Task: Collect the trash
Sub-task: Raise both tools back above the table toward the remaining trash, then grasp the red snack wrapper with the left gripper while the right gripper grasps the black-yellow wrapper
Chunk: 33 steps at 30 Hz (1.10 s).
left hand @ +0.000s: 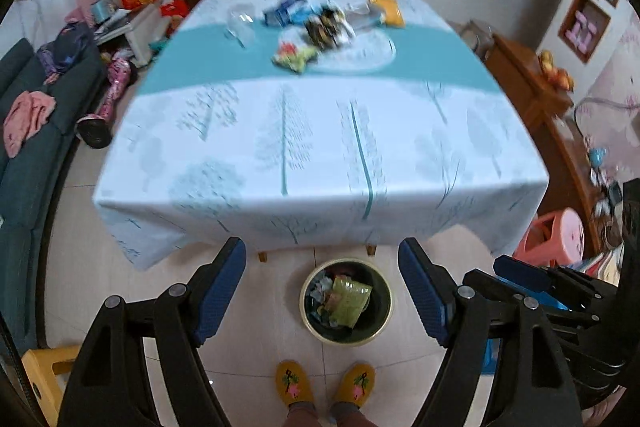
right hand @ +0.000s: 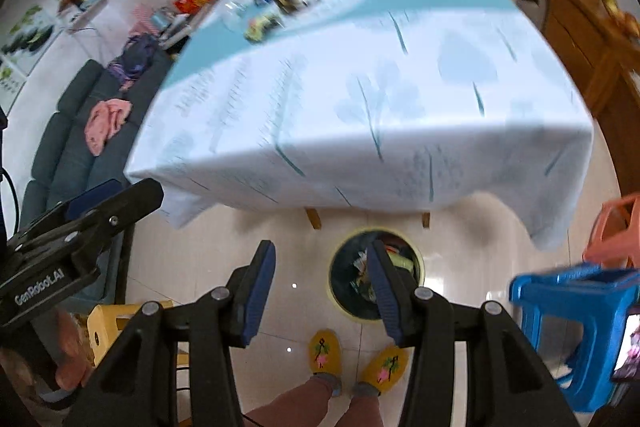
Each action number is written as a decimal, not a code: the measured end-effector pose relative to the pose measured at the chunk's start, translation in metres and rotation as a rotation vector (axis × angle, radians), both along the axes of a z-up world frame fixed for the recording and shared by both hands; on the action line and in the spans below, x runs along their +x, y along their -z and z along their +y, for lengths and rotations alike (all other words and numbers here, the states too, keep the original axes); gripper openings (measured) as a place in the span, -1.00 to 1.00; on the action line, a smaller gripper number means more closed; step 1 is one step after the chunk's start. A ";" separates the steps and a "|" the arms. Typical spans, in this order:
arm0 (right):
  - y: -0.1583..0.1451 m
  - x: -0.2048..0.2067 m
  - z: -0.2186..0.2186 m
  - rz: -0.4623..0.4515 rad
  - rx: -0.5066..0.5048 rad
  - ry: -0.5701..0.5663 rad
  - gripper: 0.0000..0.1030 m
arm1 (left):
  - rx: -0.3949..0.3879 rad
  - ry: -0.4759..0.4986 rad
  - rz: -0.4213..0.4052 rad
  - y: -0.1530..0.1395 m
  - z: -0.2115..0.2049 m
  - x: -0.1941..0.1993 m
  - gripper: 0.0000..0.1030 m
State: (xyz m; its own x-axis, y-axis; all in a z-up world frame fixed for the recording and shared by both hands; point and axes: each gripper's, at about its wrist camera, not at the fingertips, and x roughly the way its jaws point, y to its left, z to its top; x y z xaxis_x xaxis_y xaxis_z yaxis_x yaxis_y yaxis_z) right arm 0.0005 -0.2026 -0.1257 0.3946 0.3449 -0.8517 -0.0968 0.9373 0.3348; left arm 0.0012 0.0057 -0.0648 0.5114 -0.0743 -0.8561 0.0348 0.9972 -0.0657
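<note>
Crumpled wrappers (left hand: 316, 27) lie blurred at the table's (left hand: 320, 147) far end, their labels unreadable. On the floor below the near edge, the bin (left hand: 347, 301) holds trash, half hidden behind the right gripper (right hand: 322, 291). Both it and the left gripper (left hand: 322, 291) gape empty.

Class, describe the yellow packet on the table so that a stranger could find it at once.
Start at the table with the tree-print cloth and look to its far edge, near the doors. Litter lies across that end; the yellow packet lies at its right end. It is the only plain yellow piece, beside clear and dark wrappers.
</note>
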 end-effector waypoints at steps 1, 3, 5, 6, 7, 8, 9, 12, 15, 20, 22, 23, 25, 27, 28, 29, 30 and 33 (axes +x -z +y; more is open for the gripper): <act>-0.006 -0.001 0.000 -0.013 0.002 -0.007 -0.07 | -0.002 -0.011 -0.011 -0.007 0.002 -0.001 0.50; -0.022 -0.001 0.001 -0.048 0.001 -0.022 -0.07 | -0.001 -0.030 -0.030 -0.021 0.006 -0.001 0.50; -0.038 0.003 0.002 -0.081 0.000 -0.032 -0.07 | 0.001 -0.049 -0.051 -0.034 0.011 0.001 0.50; -0.045 0.004 0.002 -0.093 0.001 -0.036 -0.07 | 0.003 -0.055 -0.057 -0.038 0.011 0.001 0.50; -0.053 0.007 0.001 -0.111 0.002 -0.042 -0.07 | 0.005 -0.065 -0.065 -0.046 0.014 0.001 0.50; -0.059 0.009 0.002 -0.127 0.001 -0.048 -0.07 | 0.006 -0.072 -0.071 -0.051 0.015 0.003 0.50; -0.066 0.011 0.002 -0.137 -0.001 -0.053 -0.07 | 0.006 -0.079 -0.076 -0.055 0.017 0.005 0.50; -0.081 0.020 0.006 -0.183 -0.023 -0.080 -0.07 | -0.002 -0.091 -0.083 -0.066 0.019 0.015 0.50; -0.092 0.035 0.007 -0.213 -0.032 -0.087 -0.07 | -0.017 -0.101 -0.088 -0.073 0.022 0.030 0.50; -0.101 0.069 0.013 -0.245 -0.042 -0.087 -0.07 | -0.079 -0.103 -0.058 -0.074 0.028 0.073 0.50; -0.103 0.085 0.017 -0.256 -0.047 -0.083 -0.07 | -0.099 -0.099 -0.044 -0.070 0.030 0.098 0.50; -0.103 0.095 0.019 -0.262 -0.048 -0.078 -0.07 | -0.103 -0.095 -0.032 -0.066 0.031 0.114 0.50; -0.102 0.116 0.022 -0.264 -0.057 -0.059 -0.07 | -0.108 -0.086 -0.005 -0.058 0.033 0.142 0.50; -0.099 0.138 0.025 -0.261 -0.050 -0.039 -0.07 | -0.117 -0.078 0.029 -0.046 0.035 0.172 0.50; -0.097 0.146 0.026 -0.258 -0.048 -0.030 -0.07 | -0.123 -0.074 0.050 -0.038 0.036 0.190 0.50; -0.093 0.161 0.028 -0.252 -0.046 -0.017 -0.07 | -0.125 -0.073 0.071 -0.029 0.036 0.205 0.50; -0.091 0.170 0.029 -0.248 -0.045 -0.011 -0.07 | -0.125 -0.076 0.100 -0.016 0.037 0.224 0.50; -0.077 0.207 0.035 -0.227 -0.055 0.020 -0.07 | -0.136 -0.108 0.165 0.015 0.041 0.267 0.49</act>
